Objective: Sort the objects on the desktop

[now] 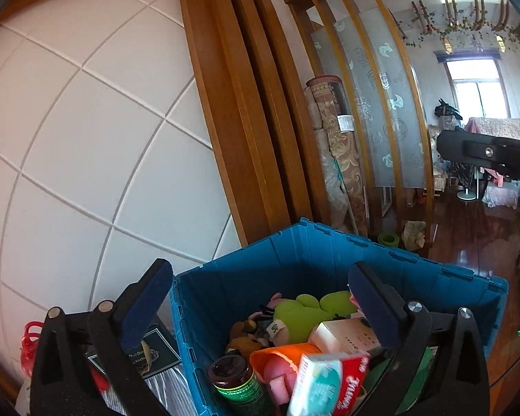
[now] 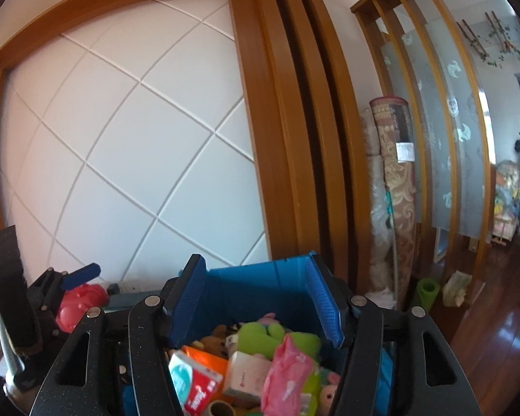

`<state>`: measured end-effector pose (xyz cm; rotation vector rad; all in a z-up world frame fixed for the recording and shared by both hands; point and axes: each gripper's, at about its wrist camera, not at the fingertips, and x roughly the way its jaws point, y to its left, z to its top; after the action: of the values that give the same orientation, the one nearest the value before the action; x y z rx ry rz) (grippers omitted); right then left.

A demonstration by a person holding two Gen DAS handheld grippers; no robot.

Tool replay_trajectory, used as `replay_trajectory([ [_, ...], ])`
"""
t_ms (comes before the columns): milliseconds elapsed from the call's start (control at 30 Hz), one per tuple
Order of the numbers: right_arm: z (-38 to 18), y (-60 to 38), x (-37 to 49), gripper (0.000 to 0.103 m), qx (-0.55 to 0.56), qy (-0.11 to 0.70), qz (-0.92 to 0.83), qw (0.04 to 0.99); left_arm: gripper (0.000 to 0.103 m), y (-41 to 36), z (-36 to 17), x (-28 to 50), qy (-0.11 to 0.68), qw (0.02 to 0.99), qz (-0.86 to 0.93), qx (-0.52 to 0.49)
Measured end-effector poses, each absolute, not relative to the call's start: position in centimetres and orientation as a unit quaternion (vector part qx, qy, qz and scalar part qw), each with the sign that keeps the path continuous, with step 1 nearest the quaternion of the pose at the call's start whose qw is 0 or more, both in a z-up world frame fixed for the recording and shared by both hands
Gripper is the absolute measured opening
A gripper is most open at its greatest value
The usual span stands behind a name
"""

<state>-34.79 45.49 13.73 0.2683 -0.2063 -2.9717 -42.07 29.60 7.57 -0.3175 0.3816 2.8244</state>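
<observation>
Both the left gripper (image 1: 260,298) and right gripper (image 2: 256,298) are held released, nothing grasped, above the blue bin (image 1: 329,256).

An open blue plastic crate (image 1: 415,277) sits below and ahead of both tongs, heaped with a green plush toy (image 2: 260,338), a red-white tissue pack (image 1: 329,384), a dark glass jar (image 1: 235,381) and a pink packet (image 2: 287,371).
</observation>
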Motion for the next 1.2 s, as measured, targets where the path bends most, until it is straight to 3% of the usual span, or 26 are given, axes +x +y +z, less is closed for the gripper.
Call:
replay_trajectory([
  [67, 13.9, 45.9, -34.0, 0.063, 0.082, -0.077, -0.99, 0.08, 0.103, 29.7, 7.4, -42.1, 0.127, 0.129, 0.978, -0.108],
  [200, 14.2, 46.6, -31.6, 0.08, 0.057, -0.092, -0.991, 0.08, 0.103, 29.3, 6.9, -41.0, 0.123, 0.119, 0.981, -0.097],
  [400, 15.1, 46.1, -26.7, 0.089, 0.024, -0.106, -0.99, 0.089, 0.103, 28.1, 6.4, -38.7, 0.124, 0.114, 0.981, -0.098],
  [800, 14.5, 39.0, -13.7, 0.095, 0.027, -0.119, -0.992, 0.04, 0.103, 20.8, 4.6, -26.5, 0.102, 0.114, 0.985, -0.08],
  [1200, 8.2, 28.3, -2.8, 0.096, 0.109, -0.127, -0.986, 0.006, 0.103, 12.0, -0.4, -16.6, 0.093, 0.113, 0.978, -0.15],
])
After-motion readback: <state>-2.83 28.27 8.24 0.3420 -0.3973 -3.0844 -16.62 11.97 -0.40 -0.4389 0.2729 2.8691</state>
